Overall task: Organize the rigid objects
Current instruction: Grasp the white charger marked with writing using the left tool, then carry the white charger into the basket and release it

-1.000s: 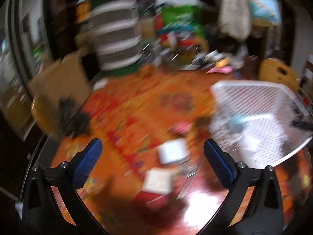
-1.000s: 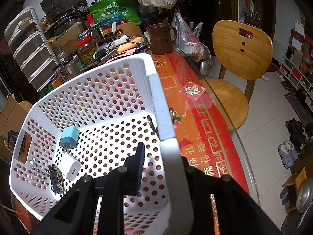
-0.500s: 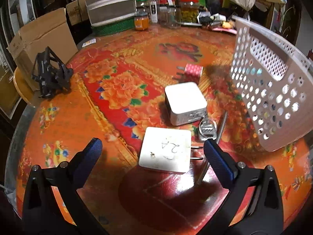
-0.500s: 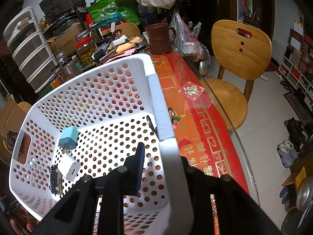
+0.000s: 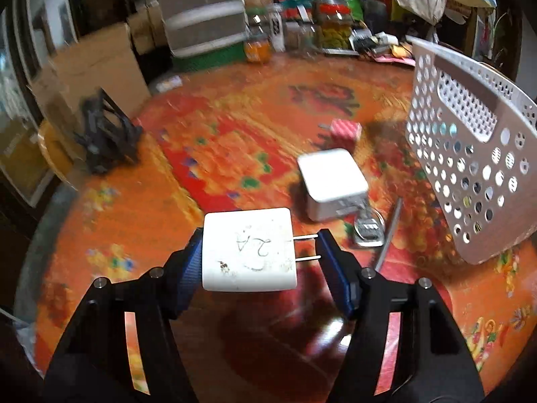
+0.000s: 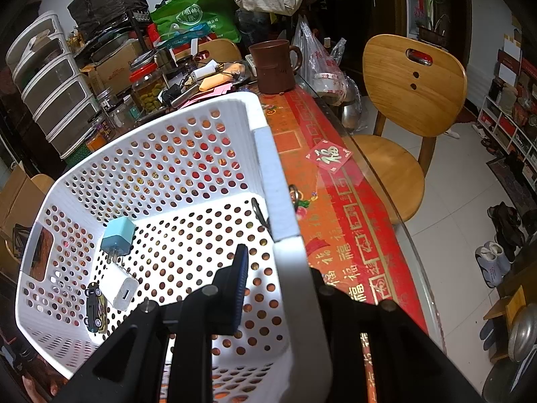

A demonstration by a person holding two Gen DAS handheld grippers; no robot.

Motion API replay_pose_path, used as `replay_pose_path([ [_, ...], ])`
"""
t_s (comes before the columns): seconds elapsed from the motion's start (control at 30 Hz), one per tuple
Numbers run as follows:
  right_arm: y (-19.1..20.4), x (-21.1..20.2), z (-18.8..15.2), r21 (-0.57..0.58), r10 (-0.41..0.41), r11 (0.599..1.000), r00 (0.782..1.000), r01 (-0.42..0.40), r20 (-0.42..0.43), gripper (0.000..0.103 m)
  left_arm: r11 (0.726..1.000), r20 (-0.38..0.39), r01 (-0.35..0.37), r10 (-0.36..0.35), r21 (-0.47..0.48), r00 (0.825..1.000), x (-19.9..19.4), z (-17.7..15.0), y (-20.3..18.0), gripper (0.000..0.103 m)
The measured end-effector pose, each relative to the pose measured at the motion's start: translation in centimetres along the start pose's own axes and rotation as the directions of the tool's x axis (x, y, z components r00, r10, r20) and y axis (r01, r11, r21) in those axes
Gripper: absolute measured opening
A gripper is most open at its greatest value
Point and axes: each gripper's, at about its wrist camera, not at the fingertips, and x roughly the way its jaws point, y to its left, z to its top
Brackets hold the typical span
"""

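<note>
My left gripper (image 5: pixel 260 252) is shut on a flat white plug adapter (image 5: pixel 248 250) marked "2A", its prongs pointing right, held above the red-orange tablecloth. On the cloth beyond lie a white boxy charger (image 5: pixel 330 181), a small pink plug (image 5: pixel 345 129), a metal clip (image 5: pixel 367 230) and a grey rod (image 5: pixel 389 231). My right gripper (image 6: pixel 278 268) is shut on the side wall of the white perforated basket (image 6: pixel 280 208), which stands tilted. The basket (image 5: pixel 470 154) also shows at the right of the left wrist view. Inside lie a light-blue plug (image 6: pixel 117 235), a white charger (image 6: pixel 119 285) and a toy car (image 6: pixel 94 307).
A black folding stand (image 5: pixel 104 134) sits at the table's left edge beside cardboard boxes (image 5: pixel 94 67). Jars (image 5: pixel 332 32), drawers and clutter line the far edge. A brown mug (image 6: pixel 275 67) stands behind the basket. A wooden chair (image 6: pixel 409 100) is off the right side.
My left gripper has closed on the white "2A" adapter and lifted it off the cloth. The right gripper still holds the basket wall in about the same place.
</note>
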Motion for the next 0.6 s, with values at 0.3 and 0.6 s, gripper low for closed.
replay_pose_path([
  [0.3, 0.0, 0.0, 0.0, 0.000, 0.000, 1.000, 1.000, 0.000, 0.000, 0.023, 0.993, 0.115, -0.116, 0.115, 0.001, 0.987, -4.7, 3.6, 1.6, 0.063],
  [0.6, 0.2, 0.0, -0.1, -0.002, 0.003, 1.000, 1.000, -0.003, -0.001, 0.023, 0.996, 0.144, -0.092, 0.090, 0.007, 0.985, -6.9, 5.3, 1.2, 0.063],
])
